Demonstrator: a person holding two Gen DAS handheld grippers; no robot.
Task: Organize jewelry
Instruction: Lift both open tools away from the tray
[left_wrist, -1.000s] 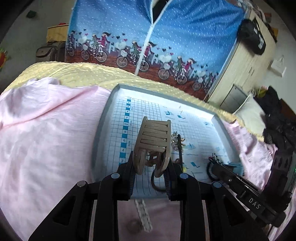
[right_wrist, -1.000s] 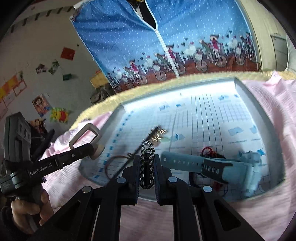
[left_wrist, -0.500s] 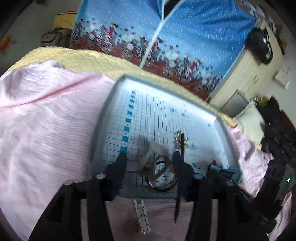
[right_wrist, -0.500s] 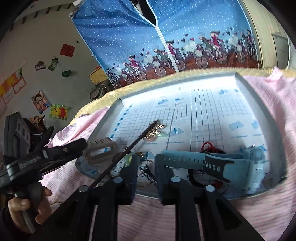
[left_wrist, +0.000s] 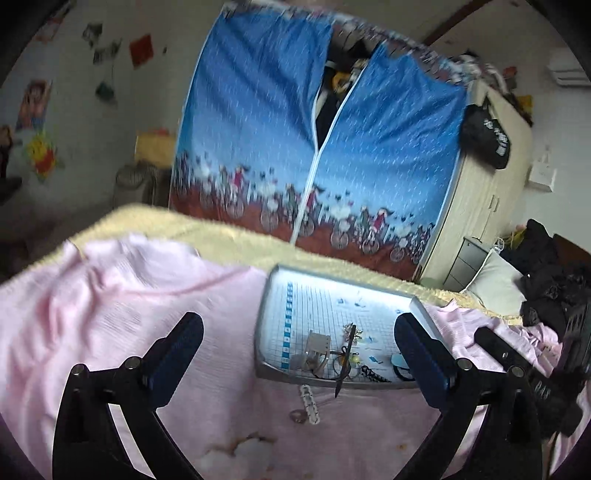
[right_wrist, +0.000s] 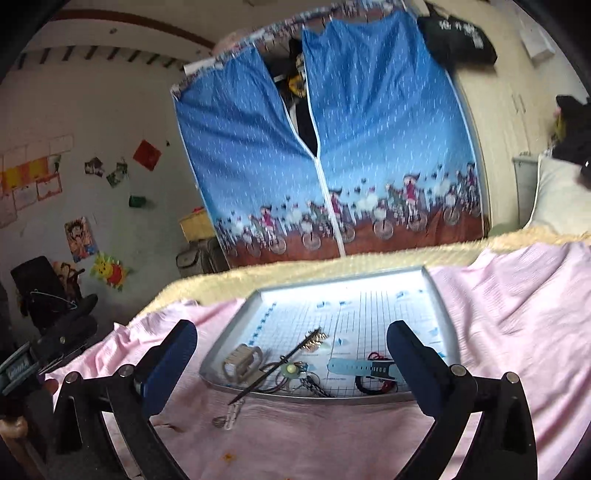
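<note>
On the pink bedspread (right_wrist: 517, 314), the grey tray (right_wrist: 437, 295) sits at 12 o'clock from both grippers. Left gripper (left_wrist: 299, 347) and right gripper (right_wrist: 291, 347): fingers spread wide, nothing held.

Jewelry is bunched along the tray's near edge: beige hair claw (right_wrist: 242, 362) at its 7 o'clock corner, dark hair stick (right_wrist: 277, 369) lying diagonal with its tip over the rim, blue watch strap (right_wrist: 354, 367) toward 5 o'clock, chain and rings tangled between them.

Two strays are off the tray at 6 o'clock on the spread: a small white strip (left_wrist: 309, 398) and a ring (left_wrist: 297, 416) just beside it.

Likely next: collect the strays. Suggest:
- drop low and pinch the strip across its narrow width
- press lightly, since the fabric gives
- ring is flat, so scoop from the side
- keep clear of the stick tip overhanging the rim
</note>
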